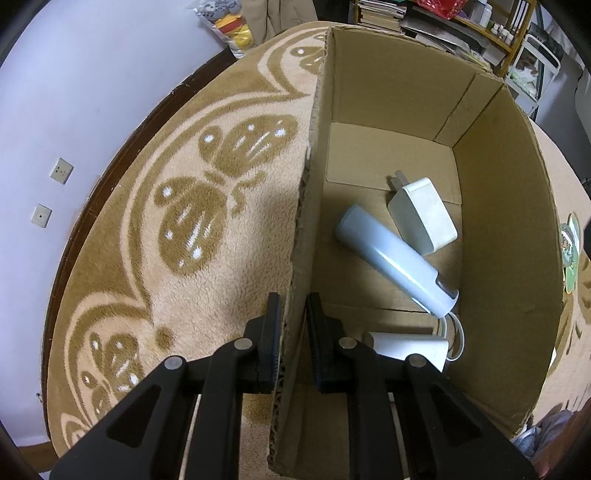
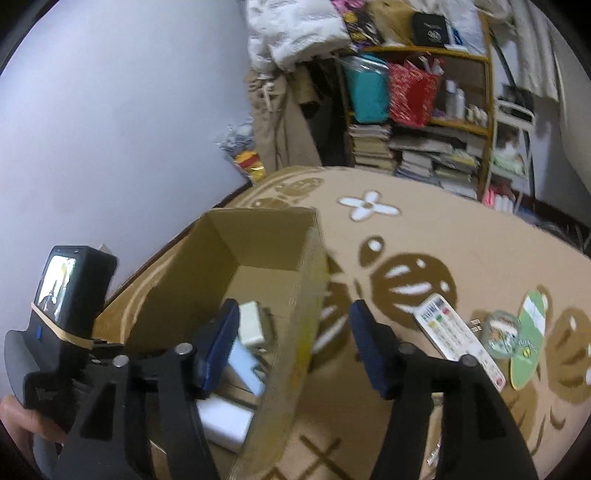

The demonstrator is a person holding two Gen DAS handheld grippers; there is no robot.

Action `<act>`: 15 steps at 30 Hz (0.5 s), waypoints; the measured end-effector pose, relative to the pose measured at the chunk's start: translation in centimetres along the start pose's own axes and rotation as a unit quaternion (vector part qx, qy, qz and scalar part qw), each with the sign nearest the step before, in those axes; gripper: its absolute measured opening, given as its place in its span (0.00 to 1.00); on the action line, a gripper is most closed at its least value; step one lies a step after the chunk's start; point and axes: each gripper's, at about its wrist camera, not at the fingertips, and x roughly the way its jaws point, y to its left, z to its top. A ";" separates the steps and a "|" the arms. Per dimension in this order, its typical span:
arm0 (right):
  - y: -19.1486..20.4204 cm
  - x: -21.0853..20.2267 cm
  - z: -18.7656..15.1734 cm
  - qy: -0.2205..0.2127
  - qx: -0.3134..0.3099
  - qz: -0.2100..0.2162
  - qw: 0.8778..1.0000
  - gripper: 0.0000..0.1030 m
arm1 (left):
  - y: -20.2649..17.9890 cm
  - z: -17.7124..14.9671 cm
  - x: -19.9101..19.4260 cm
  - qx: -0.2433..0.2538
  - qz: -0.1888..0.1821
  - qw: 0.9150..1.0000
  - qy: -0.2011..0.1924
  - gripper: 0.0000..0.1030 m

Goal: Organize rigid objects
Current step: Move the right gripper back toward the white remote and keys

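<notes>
Left gripper [image 1: 291,339] jaws clamped on the near wall of the open brown cardboard box [image 1: 498,206]. Inside the box: pale blue cylindrical device [image 1: 391,258], white plug adapter [image 1: 421,214], white block [image 1: 406,349], probably another charger. Right gripper [image 2: 291,347] jaws apart, empty, straddling the box's right wall; white remote control [image 2: 458,339] on the beige carpet right of the box.

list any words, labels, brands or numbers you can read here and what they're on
None can be read for certain.
Green flat card on the rug: dark print, too blurred.
Remote control: button markings too small.
Black box on the shelf: pale logo, unreadable.
Left gripper's handle: embossed mark, illegible.
</notes>
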 end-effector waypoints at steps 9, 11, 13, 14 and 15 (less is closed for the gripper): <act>-4.3 1.3 -1.0 0.056 0.043 -0.048 0.996 0.92 | 0.0 0.1 -0.1 -0.001 -0.001 1.000 0.000 0.14; -5.3 1.8 -1.4 0.073 0.057 -0.052 0.994 0.92 | 0.0 0.1 -0.1 -0.001 -0.001 1.000 0.000 0.14; -6.1 2.2 -1.9 0.090 0.067 -0.051 0.992 0.92 | 0.0 0.1 -0.1 -0.001 -0.001 1.000 0.000 0.14; -6.4 2.4 -2.2 0.097 0.073 -0.050 0.991 0.92 | 0.0 0.1 -0.1 -0.002 -0.002 1.000 0.001 0.14; -6.8 2.6 -2.4 0.105 0.079 -0.049 0.990 0.92 | 0.0 0.1 -0.1 -0.002 -0.002 1.000 0.001 0.14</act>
